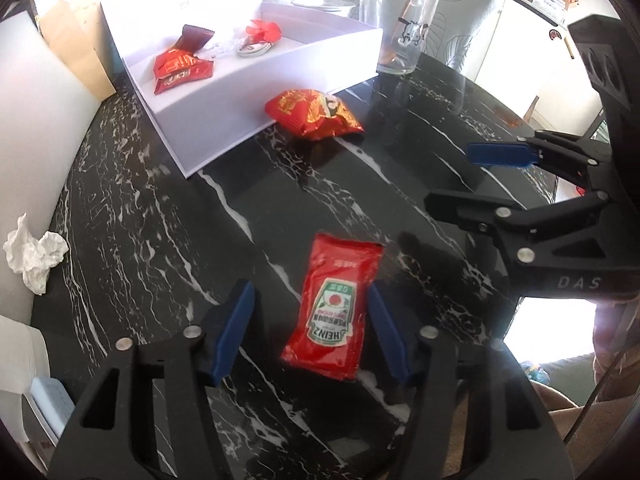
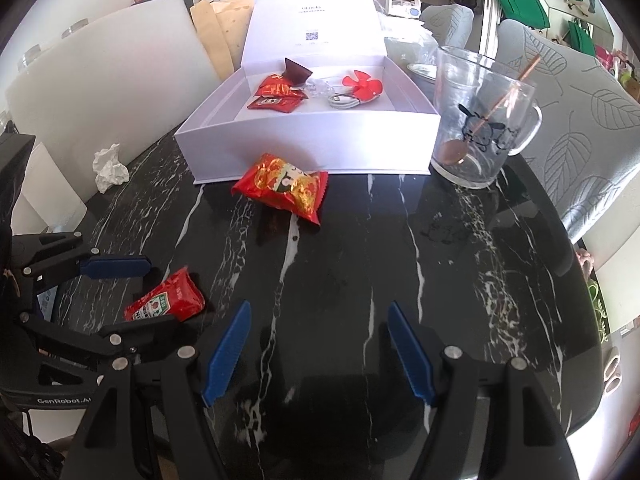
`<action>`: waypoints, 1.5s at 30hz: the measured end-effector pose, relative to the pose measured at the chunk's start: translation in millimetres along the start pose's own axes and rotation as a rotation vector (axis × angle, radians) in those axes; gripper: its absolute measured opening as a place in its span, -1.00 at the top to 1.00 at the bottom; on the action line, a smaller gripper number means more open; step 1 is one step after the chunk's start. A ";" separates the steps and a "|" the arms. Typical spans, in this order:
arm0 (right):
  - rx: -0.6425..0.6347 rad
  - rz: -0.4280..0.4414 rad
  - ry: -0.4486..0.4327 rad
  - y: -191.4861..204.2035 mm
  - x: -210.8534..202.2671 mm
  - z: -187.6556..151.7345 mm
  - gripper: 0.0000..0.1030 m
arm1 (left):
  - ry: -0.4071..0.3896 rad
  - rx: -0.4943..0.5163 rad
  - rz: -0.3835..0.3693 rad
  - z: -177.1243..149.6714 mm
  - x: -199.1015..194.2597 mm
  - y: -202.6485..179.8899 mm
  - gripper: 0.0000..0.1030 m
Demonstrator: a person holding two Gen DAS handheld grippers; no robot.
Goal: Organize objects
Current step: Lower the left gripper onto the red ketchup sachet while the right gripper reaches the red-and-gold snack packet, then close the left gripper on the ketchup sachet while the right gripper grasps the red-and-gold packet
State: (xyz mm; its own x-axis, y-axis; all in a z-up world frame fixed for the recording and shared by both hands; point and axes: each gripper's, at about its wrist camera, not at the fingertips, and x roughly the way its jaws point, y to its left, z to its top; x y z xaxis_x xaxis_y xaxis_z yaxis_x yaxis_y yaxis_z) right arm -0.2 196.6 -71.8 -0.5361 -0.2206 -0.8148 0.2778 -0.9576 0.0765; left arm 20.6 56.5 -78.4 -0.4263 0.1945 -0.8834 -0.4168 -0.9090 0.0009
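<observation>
A red Heinz ketchup packet lies flat on the black marble table, between the open fingers of my left gripper; it also shows in the right wrist view. A red snack bag lies against the front of the open white box, which holds red packets and a small red fan. My right gripper is open and empty above bare table, right of the left gripper. The snack bag and the box lie ahead of it.
A glass mug with a stick in it stands right of the box. A second glass stands behind. A crumpled tissue lies at the table's left edge. A white board leans at the left. A leaf-patterned chair stands beyond the table.
</observation>
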 end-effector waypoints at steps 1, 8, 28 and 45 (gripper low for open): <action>-0.001 0.004 -0.001 0.4 1.6 2.6 -0.39 | -0.001 -0.005 0.003 1.3 0.3 2.7 0.01; 0.012 0.042 -0.001 6.0 17.7 26.1 -0.39 | -0.007 -0.042 0.019 4.8 8.0 27.8 0.07; 0.106 0.127 0.015 15.8 67.7 84.9 -0.42 | 0.013 -0.112 0.052 8.1 17.9 61.2 0.06; 0.038 0.128 -0.001 22.5 55.9 65.0 0.23 | 0.073 -0.196 -0.004 -6.2 4.7 63.3 -0.42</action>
State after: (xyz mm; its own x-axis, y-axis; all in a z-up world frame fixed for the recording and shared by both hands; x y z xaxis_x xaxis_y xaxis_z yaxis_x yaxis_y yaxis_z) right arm -75.7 150.7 -78.2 -0.4990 -0.3414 -0.7965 0.3137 -0.9279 0.2012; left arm -2.8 -2.4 -85.4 -0.3631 0.1777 -0.9147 -0.2511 -0.9640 -0.0876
